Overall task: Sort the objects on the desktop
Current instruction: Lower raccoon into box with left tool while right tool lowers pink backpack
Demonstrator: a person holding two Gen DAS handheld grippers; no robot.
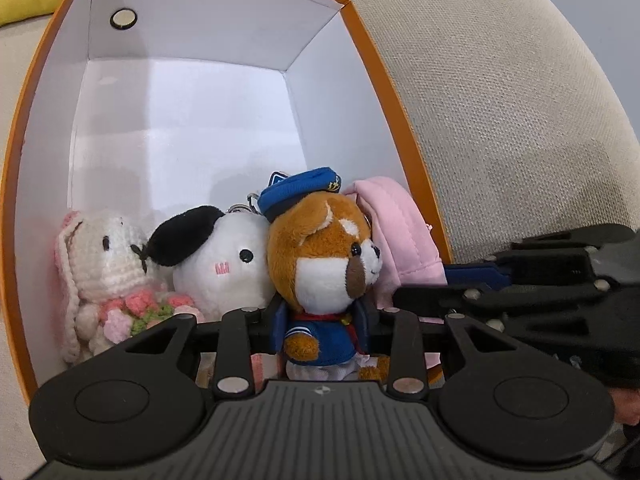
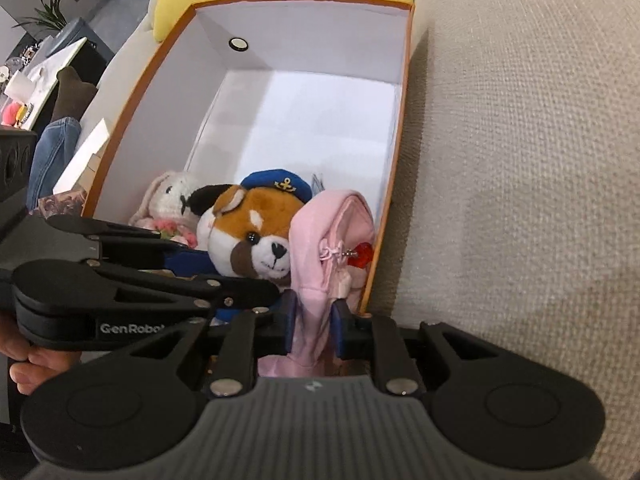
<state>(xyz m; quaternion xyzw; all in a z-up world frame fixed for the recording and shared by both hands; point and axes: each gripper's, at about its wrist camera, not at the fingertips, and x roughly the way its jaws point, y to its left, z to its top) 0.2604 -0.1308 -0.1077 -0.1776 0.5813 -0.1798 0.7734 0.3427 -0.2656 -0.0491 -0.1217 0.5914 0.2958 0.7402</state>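
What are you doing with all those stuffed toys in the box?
A person with a gripper in each hand is putting toys into an orange box that sits on a beige cushion. The left gripper is closed on a sailor plush, and the right gripper is pinching a pink pouch beside it. Both are low at the box's near end. A crocheted bunny and a white puppy plush already sit there.
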